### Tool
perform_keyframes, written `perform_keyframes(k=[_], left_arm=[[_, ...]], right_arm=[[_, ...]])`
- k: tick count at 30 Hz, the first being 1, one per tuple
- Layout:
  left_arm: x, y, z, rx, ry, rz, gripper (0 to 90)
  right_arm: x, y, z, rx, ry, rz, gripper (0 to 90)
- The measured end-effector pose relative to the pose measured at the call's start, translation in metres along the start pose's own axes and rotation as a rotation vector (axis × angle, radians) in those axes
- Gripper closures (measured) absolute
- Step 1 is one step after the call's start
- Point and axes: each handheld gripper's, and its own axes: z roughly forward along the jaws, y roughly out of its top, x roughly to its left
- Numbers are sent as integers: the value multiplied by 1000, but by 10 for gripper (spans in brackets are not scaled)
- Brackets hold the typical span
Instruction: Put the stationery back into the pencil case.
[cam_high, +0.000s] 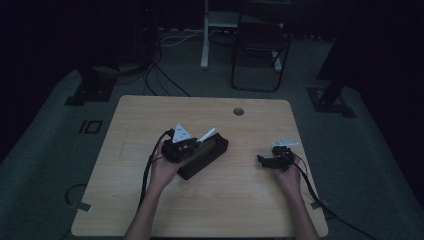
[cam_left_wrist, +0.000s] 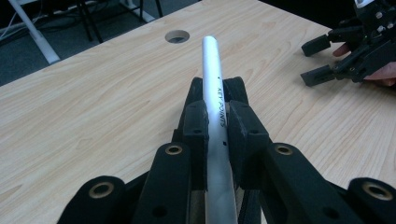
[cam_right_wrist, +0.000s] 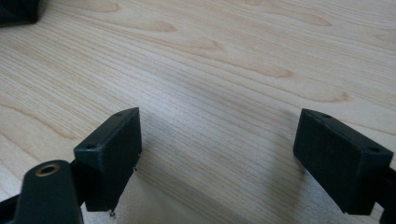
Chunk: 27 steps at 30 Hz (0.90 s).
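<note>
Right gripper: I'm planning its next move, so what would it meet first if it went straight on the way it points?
The right gripper, open, points down at the bare wooden table, so it would probably meet the tabletop first; nothing lies between. Depth is hard to judge.

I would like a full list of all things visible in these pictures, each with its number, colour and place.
Light wooden table: one, pale wood, centre of the high view.
Round cable hole: one, grey, far edge of the table.
Long black case: one, black, middle of the table, beside the left gripper.
White pen with black print: one, white, clamped between the left gripper's jaws.
Black folding chair: one, black, on the floor behind the table.
White desk leg: one, white, behind the table.
Left gripper: one, black, shut on the pen.
Right gripper: one, black, jaws open, over bare table.
</note>
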Motion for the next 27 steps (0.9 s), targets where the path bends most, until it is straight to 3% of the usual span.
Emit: perform_keyframes(k=[27], left_arm=[[-1,-3,13,21,-8,-3,787]], right_arm=[[0,0,0,0,0,1,152]])
